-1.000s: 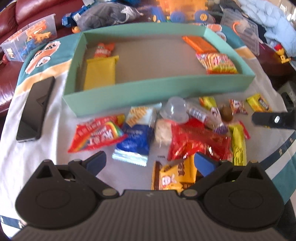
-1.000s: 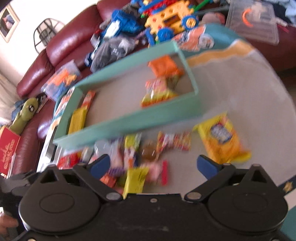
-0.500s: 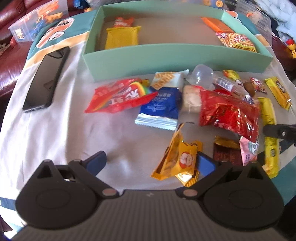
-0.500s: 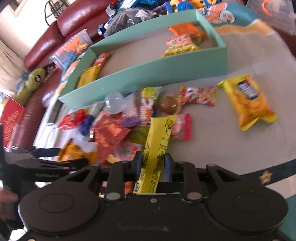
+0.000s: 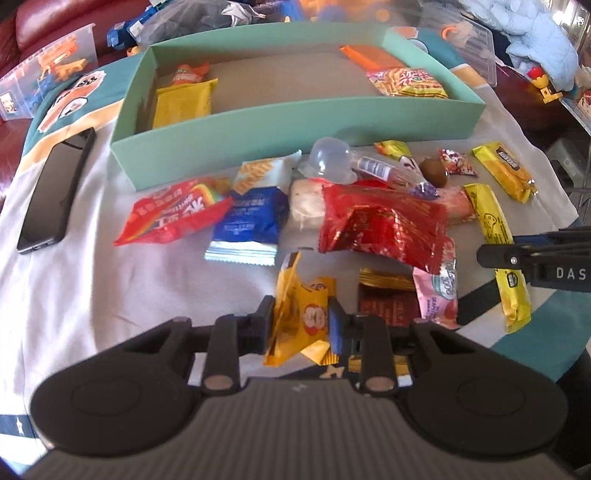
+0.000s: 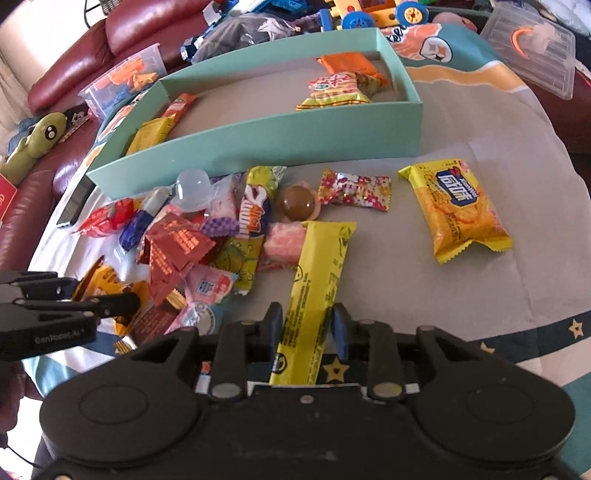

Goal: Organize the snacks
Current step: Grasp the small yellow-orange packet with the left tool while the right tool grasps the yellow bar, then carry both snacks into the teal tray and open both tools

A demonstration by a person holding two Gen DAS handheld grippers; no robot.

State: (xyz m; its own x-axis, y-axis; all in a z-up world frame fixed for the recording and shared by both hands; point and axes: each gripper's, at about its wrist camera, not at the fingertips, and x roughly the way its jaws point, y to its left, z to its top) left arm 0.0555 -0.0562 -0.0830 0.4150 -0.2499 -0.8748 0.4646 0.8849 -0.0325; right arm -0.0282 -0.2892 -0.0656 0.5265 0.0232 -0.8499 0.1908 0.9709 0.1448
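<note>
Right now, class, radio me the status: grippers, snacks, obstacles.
Left gripper shut on orange packet. Right gripper shut on yellow bar. Teal box beyond loose pile, near wall between.

From my station I saw a black phone (image 5: 55, 192) lying flat on the pale tablecloth (image 5: 92, 288), left of everything; a clear plastic bin (image 6: 125, 79) of orange and blue toys sat against the dark red leather sofa (image 6: 122, 33); a green plush toy (image 6: 35, 142) rested on that sofa; a light blue quilted garment (image 5: 532, 44) lay far right.
</note>
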